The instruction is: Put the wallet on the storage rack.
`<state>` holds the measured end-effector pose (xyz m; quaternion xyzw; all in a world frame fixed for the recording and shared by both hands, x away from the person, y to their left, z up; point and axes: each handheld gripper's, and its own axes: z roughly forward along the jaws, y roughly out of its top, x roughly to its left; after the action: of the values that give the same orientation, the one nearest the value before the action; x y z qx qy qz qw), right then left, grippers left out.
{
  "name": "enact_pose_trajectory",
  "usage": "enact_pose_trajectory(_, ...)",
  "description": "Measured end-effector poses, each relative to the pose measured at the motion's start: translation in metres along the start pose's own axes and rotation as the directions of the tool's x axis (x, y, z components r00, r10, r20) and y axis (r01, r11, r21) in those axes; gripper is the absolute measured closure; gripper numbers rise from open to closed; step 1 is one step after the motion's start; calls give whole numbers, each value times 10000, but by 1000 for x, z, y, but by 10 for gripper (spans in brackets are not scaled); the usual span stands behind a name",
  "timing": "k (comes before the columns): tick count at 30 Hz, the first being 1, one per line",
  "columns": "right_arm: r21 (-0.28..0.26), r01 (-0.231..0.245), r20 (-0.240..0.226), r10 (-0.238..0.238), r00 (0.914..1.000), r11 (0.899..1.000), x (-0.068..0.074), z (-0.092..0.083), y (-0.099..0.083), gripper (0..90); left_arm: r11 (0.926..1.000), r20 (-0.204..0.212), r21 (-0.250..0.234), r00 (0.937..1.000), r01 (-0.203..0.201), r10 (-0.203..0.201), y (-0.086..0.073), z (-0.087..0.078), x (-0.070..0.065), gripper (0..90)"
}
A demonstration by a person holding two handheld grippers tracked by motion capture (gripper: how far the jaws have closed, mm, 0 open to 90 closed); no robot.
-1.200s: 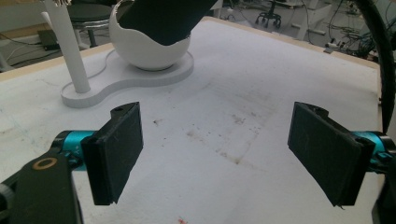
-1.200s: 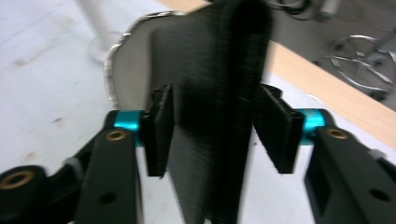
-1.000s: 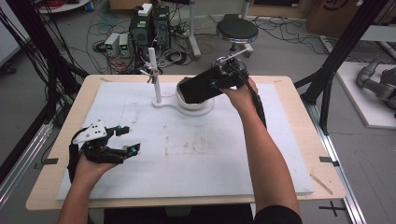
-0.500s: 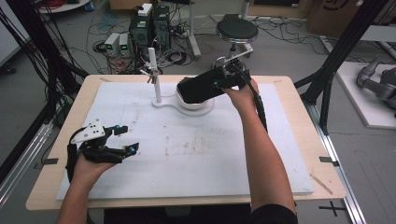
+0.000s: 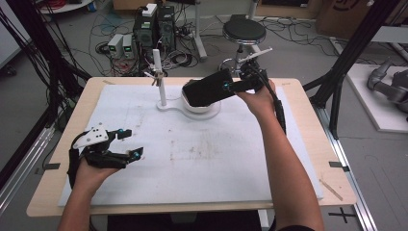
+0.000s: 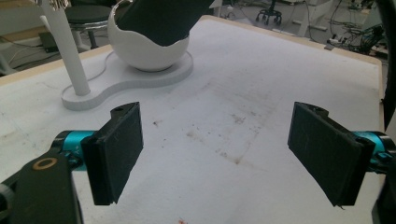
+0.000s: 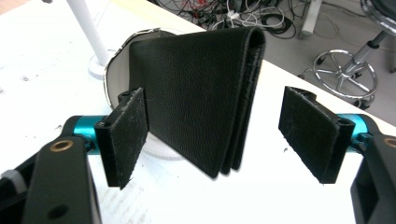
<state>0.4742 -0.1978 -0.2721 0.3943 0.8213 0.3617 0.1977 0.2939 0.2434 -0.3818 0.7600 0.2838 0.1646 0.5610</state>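
The black leather wallet (image 7: pixel 201 93) now leans in the white bowl (image 6: pixel 144 51), and the right gripper (image 7: pixel 219 126) has let go: jaws apart either side, no longer pinching. Looks like placement's done. Left gripper (image 6: pixel 219 149) idles spread wide, empty, over the white mat (image 5: pixel 207 159).

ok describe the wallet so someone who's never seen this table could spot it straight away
Look to the far middle of the white mat, where a white stand carries a thin upright post and a round bowl. The wallet leans tilted in that bowl, between the open right tool. It is the one black, flat, folded leather piece among white parts.
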Motion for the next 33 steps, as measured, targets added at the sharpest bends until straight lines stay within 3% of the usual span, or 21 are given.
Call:
enact_pose_trajectory(3,-340,384,25,-384,9993,9987,3,-18,-3,227,9998,-99,155,9999,81,-79,-1,-1,1,182)
enact_pose_trajectory(9,-915,455,-321,-486,9983,9948,9,-49,-14,205,9998,-81,180,9999,105,-103,0,-1,1,182)
enact_pose_trajectory(12,-1765,557,-559,-665,9962,9827,14,-64,-24,205,9997,4,162,9998,179,-179,0,0,2,182)
enact_pose_trajectory(16,-1925,591,-749,-747,9944,9795,18,-73,-37,204,9996,-39,160,9997,226,-225,0,1,2,182)
enact_pose_trajectory(17,-2041,526,-883,-719,9935,9775,19,-78,-48,198,9996,-49,168,9997,228,-227,0,1,3,182)
enact_pose_trajectory(26,-2510,275,-845,-502,9952,9676,24,-90,-96,179,9994,-165,237,9995,266,-262,-2,3,7,180)
enact_pose_trajectory(33,-2543,233,-901,-476,9948,9669,35,-82,-128,179,9991,-305,198,9989,369,-363,-5,2,10,180)
